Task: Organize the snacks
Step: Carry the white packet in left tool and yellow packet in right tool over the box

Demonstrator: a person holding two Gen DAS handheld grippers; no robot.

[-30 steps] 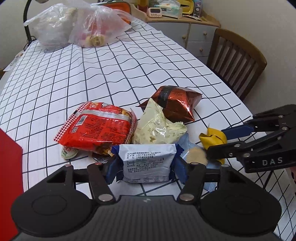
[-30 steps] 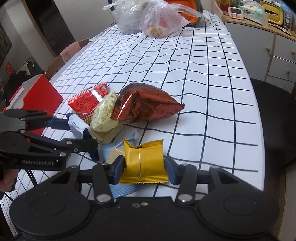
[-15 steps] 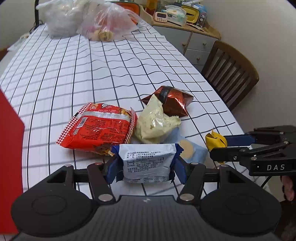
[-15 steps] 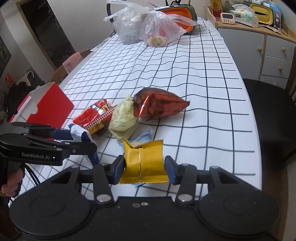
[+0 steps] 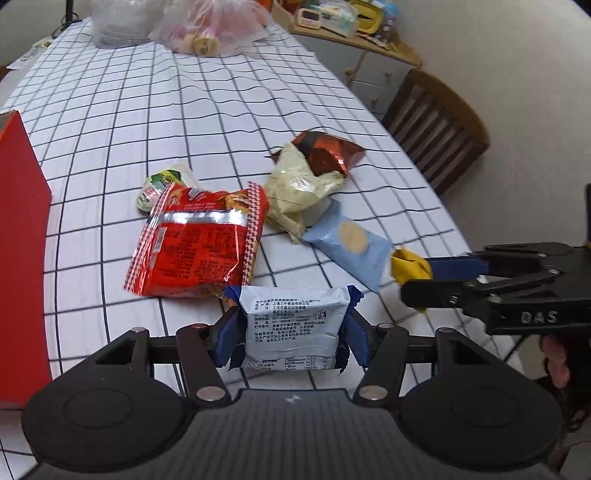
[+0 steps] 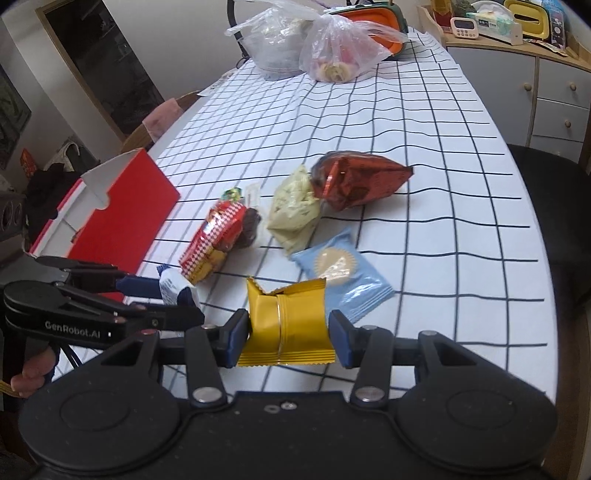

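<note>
My left gripper (image 5: 291, 332) is shut on a white and blue snack packet (image 5: 293, 326), held above the table's near edge. My right gripper (image 6: 290, 332) is shut on a yellow snack packet (image 6: 286, 326), also lifted. On the checked tablecloth lie a red packet (image 5: 199, 243), a pale yellow bag (image 5: 299, 188), a dark red foil bag (image 5: 325, 153), a light blue packet (image 5: 351, 245) and a small green and white packet (image 5: 162, 182). An open red box (image 6: 114, 218) stands at the left, beside my left gripper (image 6: 173, 295).
Two clear plastic bags (image 6: 314, 44) and an orange container (image 6: 376, 18) sit at the table's far end. A wooden chair (image 5: 436, 125) and a cabinet (image 6: 554, 85) with small items stand to the right. The table edge (image 6: 543, 295) runs along the right.
Both grippers have pulled back and risen with their packets. The snack pile now lies farther away, the blue packet is uncovered, and the red box shows more.
</note>
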